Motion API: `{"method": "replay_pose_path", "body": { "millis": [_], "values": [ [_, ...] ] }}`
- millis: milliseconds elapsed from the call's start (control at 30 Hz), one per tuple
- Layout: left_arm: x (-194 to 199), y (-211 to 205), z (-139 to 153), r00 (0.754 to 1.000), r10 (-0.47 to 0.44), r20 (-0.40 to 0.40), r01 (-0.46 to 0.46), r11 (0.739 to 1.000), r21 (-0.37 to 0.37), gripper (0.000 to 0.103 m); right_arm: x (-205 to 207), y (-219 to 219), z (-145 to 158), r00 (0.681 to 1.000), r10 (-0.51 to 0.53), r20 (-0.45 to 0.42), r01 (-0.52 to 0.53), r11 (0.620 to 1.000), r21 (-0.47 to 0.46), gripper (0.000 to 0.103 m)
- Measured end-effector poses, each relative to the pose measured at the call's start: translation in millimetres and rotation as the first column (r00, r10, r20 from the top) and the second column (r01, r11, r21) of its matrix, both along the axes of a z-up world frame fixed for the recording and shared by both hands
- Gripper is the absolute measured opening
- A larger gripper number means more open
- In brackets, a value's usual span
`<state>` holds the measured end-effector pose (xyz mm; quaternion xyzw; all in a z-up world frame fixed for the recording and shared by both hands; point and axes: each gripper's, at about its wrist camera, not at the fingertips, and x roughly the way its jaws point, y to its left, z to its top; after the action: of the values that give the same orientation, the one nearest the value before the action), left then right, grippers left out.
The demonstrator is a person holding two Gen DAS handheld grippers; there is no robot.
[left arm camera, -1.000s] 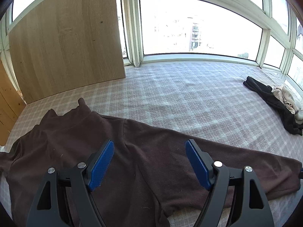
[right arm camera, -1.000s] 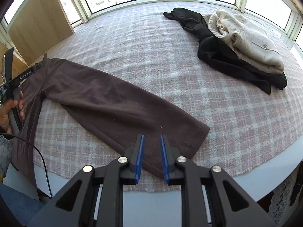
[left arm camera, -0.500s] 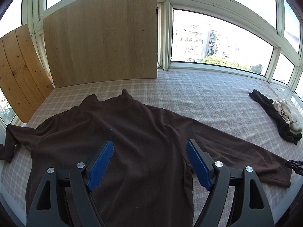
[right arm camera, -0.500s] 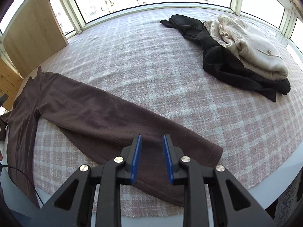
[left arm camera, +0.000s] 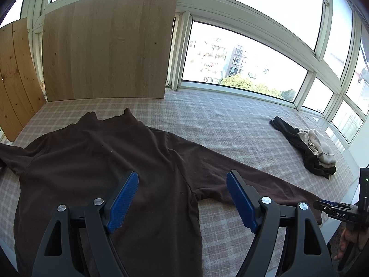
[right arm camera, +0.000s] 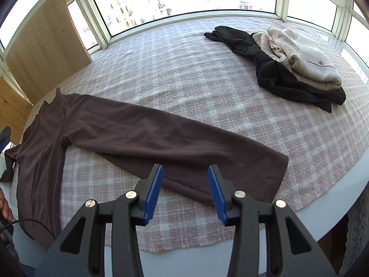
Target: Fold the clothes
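A dark brown long-sleeved top (left arm camera: 96,161) lies flat on the checked cloth, collar toward the window. Its right sleeve (right arm camera: 184,143) stretches out toward the table's near right edge. My left gripper (left arm camera: 182,198) hovers open above the top's body and armpit, nothing between its blue pads. My right gripper (right arm camera: 184,189) is open just above the near edge of that sleeve, close to the cuff (right arm camera: 280,175), holding nothing. The right gripper also shows at the far right of the left wrist view (left arm camera: 341,210).
A black garment (right arm camera: 276,69) with a cream knit (right arm camera: 299,53) on top lies at the far right of the pink checked cloth (right arm camera: 184,69). Wooden boards (left arm camera: 106,46) lean against the windows at the back left. The table's rounded edge (right arm camera: 322,221) runs near my right gripper.
My right gripper has opened from nearly shut and moved in over the sleeve. My left gripper has drawn back and up, so more of the top and the boards shows.
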<state>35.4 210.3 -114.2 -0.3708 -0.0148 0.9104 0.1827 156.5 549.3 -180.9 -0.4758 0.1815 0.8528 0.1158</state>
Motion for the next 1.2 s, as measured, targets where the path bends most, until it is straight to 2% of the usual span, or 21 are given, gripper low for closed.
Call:
{"method": "replay_pose_path", "body": {
  "millis": [33,100,167,267,433,633,733,900,1067,1200],
  "values": [
    [2,1,1,1.000,-0.018,-0.007,0.018,1.000,-0.001,0.078,4,-5,6,1.000,0.001,-0.029,-0.001,1.000,-0.025,0.041],
    [6,3,3,0.998,-0.053,-0.021,0.053,0.999,-0.005,0.078,13,-16,13,0.999,-0.013,-0.039,0.013,1.000,-0.003,0.042],
    [9,5,4,0.996,-0.086,-0.032,0.085,0.996,-0.008,0.078,24,-18,12,0.999,-0.041,-0.020,0.042,0.999,0.017,0.045],
    [7,-1,-3,0.997,-0.078,0.002,0.078,0.997,-0.008,0.078,40,-14,6,0.997,-0.079,0.003,0.079,0.997,0.012,0.045],
    [11,-18,-9,1.000,0.006,0.020,-0.005,0.999,-0.039,0.078,40,1,-7,0.996,-0.084,0.018,0.084,0.996,-0.017,0.045],
    [14,-17,-17,0.987,0.150,0.053,-0.143,0.983,-0.115,0.078,7,19,-19,1.000,0.001,0.008,0.000,0.999,-0.033,0.045],
    [12,4,-13,0.985,0.168,0.028,-0.162,0.975,-0.151,0.078,-6,31,-26,0.999,0.038,0.011,-0.038,0.999,-0.032,0.047],
    [-13,57,0,0.978,0.208,-0.018,-0.205,0.937,-0.282,0.078,-29,52,-37,0.995,0.101,0.016,-0.100,0.995,-0.030,0.048],
    [-25,90,27,0.973,0.224,-0.056,-0.231,0.935,-0.269,0.078,-49,64,-37,0.988,0.152,0.003,-0.152,0.988,-0.012,0.048],
    [-27,108,36,0.973,0.214,-0.086,-0.230,0.934,-0.275,0.078,-57,69,-31,0.986,0.166,-0.004,-0.165,0.986,0.034,0.050]
  ]
}}
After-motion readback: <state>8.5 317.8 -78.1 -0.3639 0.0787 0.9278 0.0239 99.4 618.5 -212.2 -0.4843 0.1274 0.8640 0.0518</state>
